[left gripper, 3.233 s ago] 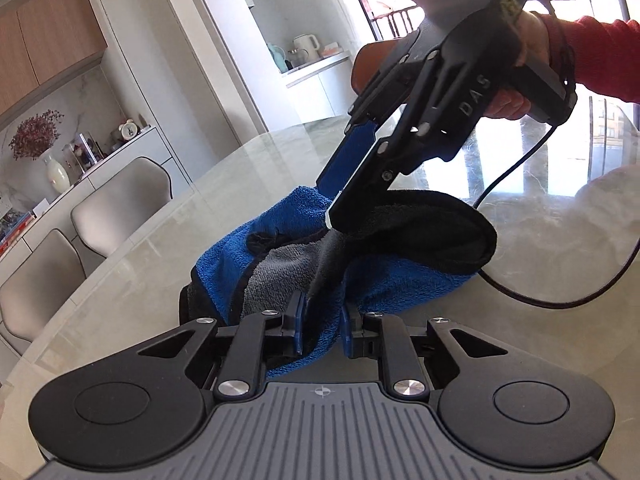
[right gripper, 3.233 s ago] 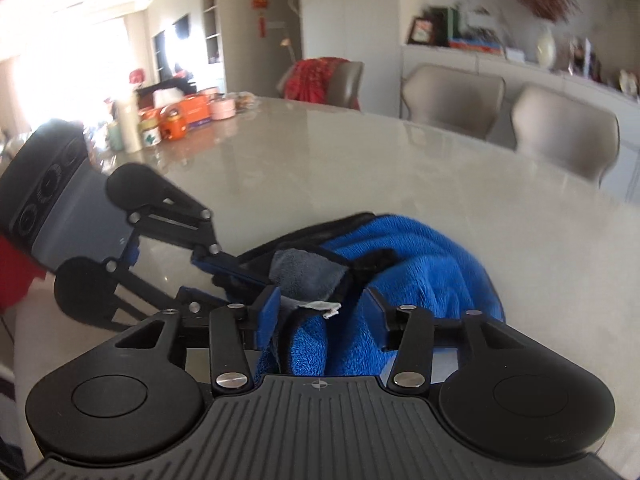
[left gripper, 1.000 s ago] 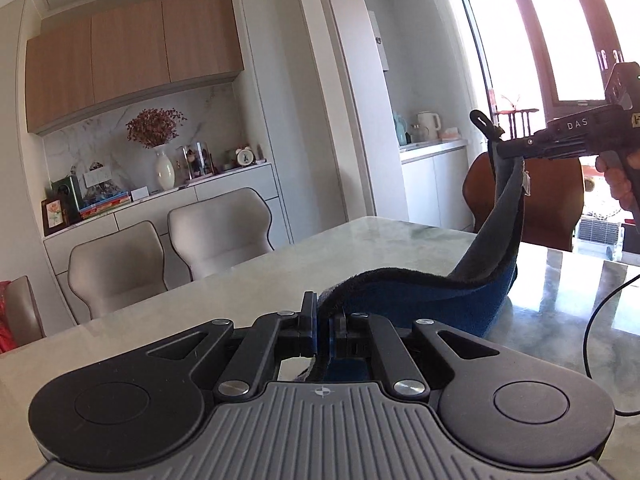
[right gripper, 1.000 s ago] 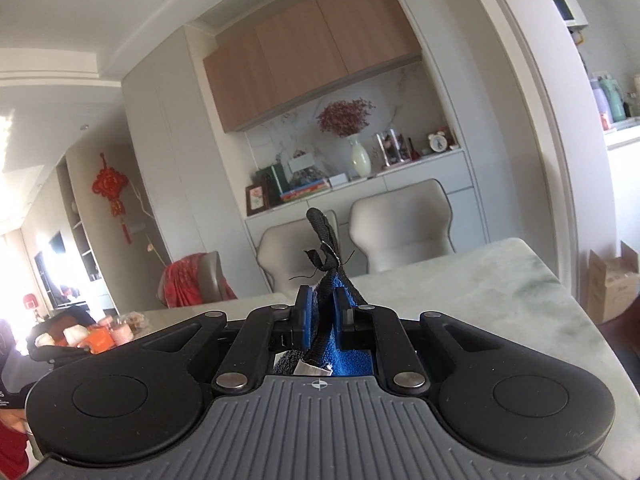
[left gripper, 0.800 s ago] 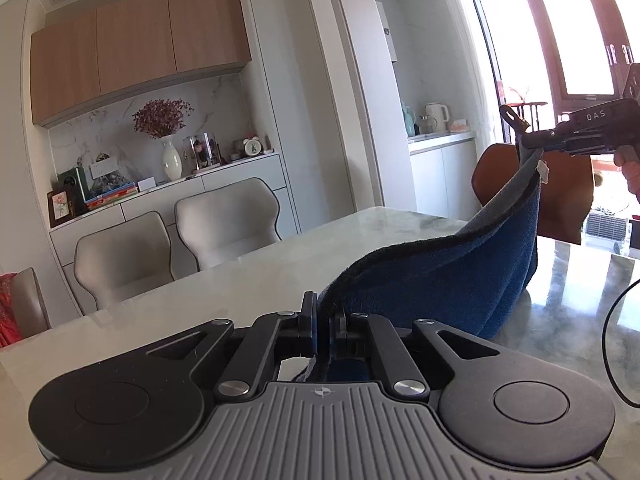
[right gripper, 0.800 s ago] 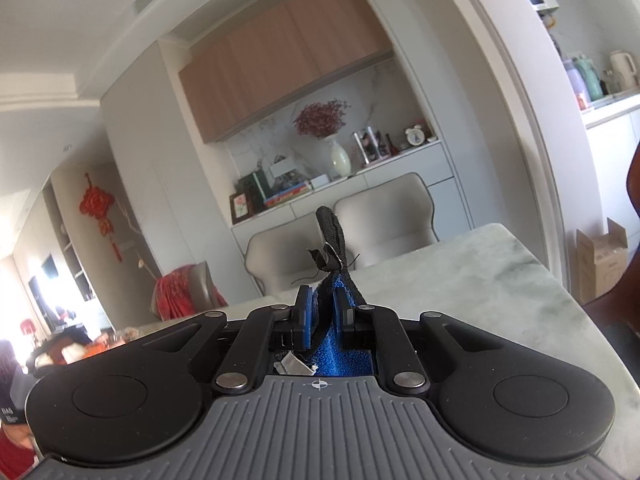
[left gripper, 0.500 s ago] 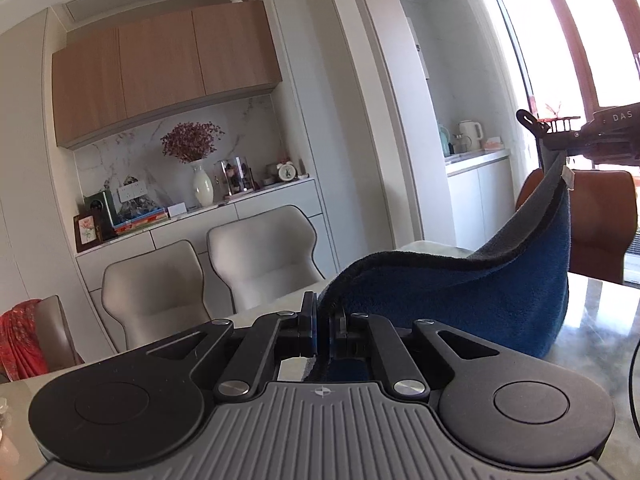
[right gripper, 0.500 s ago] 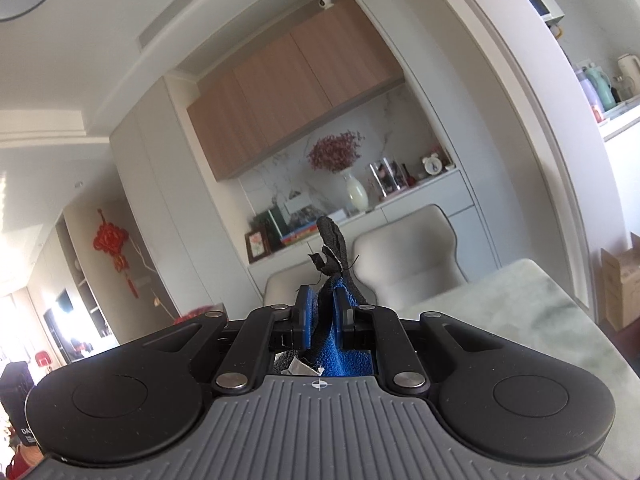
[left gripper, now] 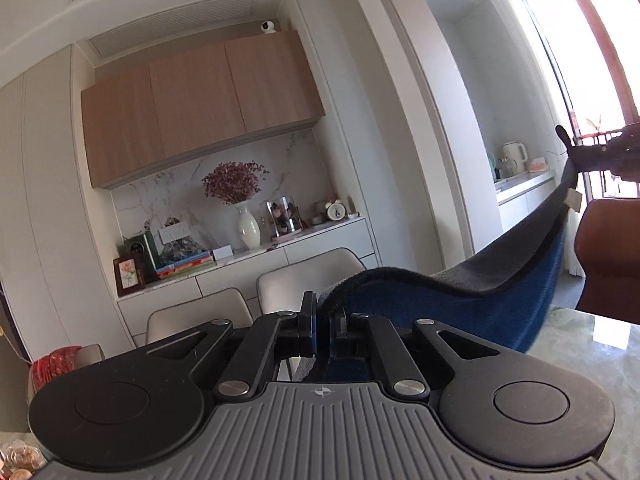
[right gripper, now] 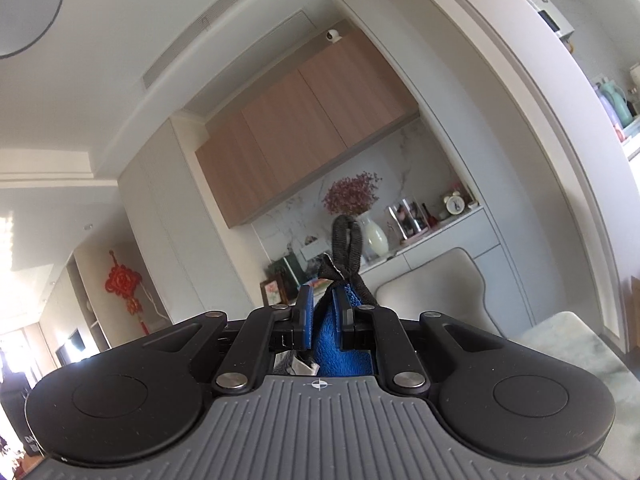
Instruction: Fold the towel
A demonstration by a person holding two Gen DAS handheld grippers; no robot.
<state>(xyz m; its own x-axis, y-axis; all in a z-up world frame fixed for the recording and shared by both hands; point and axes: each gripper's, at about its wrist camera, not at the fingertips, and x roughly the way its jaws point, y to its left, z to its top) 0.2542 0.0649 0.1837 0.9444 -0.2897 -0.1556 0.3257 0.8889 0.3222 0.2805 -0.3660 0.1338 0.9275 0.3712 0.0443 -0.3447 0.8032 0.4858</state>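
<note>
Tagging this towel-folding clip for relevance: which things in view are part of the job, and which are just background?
Part of the job:
- blue towel, slung between the two grippers
- left gripper, shut on the towel
- right gripper, shut on the towel
- marble table

Just background:
- vase of dried flowers
- alarm clock
- books
- beige chairs
- kettle
</note>
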